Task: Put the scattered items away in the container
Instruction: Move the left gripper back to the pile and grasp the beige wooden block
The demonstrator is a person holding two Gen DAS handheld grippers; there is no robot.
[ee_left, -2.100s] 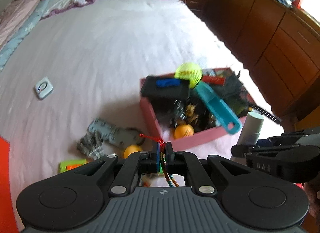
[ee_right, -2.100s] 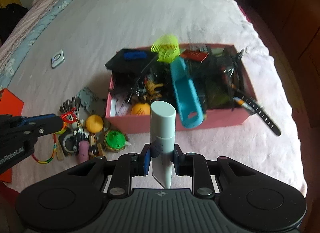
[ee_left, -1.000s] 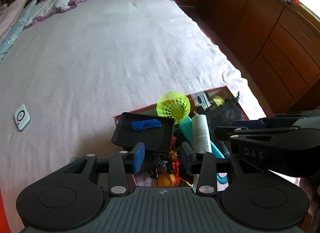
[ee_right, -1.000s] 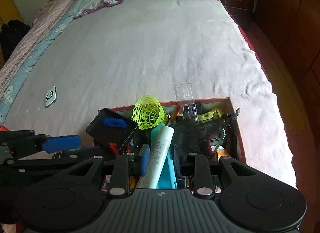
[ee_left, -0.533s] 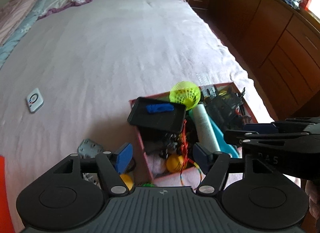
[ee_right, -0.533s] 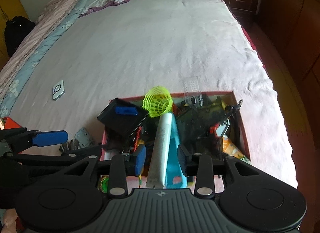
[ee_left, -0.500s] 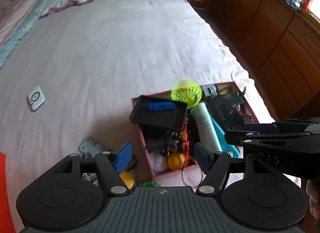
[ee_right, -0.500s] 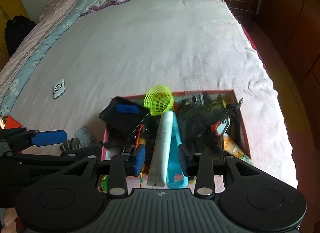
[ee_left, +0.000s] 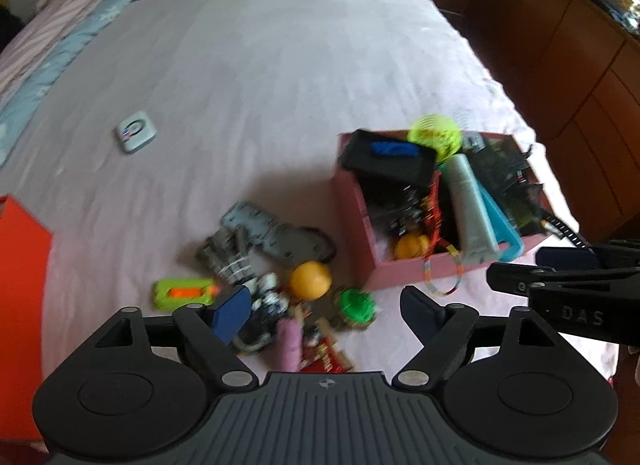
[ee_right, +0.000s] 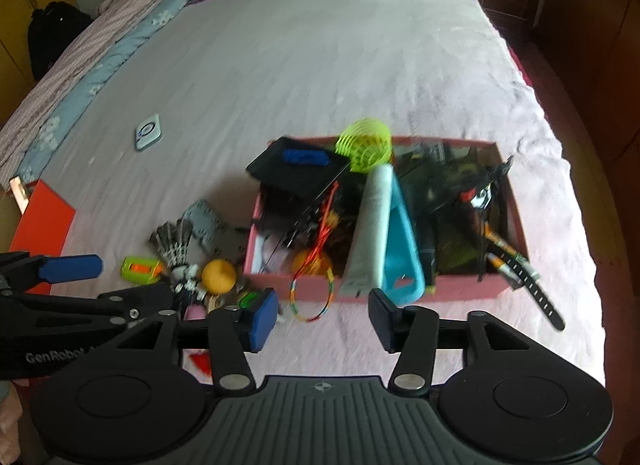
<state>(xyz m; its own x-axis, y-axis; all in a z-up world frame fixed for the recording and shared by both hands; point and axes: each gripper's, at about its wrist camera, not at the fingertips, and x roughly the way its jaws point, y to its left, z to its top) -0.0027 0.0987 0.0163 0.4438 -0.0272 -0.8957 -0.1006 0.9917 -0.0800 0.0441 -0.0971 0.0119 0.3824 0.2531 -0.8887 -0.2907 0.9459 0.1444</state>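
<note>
A pink box [ee_left: 352, 221] [ee_right: 256, 241] sits on the bed, full of items. A white tube [ee_left: 468, 205] [ee_right: 370, 225] lies in it beside a teal scoop [ee_right: 400, 241], a yellow-green mesh ball [ee_right: 364, 145] and a black tray [ee_right: 296, 173]. A beaded cord [ee_right: 312, 297] hangs over the box's front wall. Loose items lie left of the box: an orange ball [ee_left: 310, 279] [ee_right: 218, 275], a green disc [ee_left: 356, 303], a green-orange toy [ee_left: 182, 293], a grey plate [ee_left: 276, 233]. My left gripper [ee_left: 326, 315] is open above these items. My right gripper [ee_right: 322, 319] is open and empty before the box.
A small white device [ee_left: 134, 137] [ee_right: 148, 137] lies alone on the bed at the left. An orange box [ee_left: 20, 265] is at the bed's left edge. Wooden drawers [ee_left: 580, 65] run along the right. A black strap [ee_right: 536, 293] sticks out of the box's right corner.
Both grippers have opened and pulled back from the box. The white tube and the beaded cord, held earlier, now rest in the box. My left gripper now hangs over the loose items.
</note>
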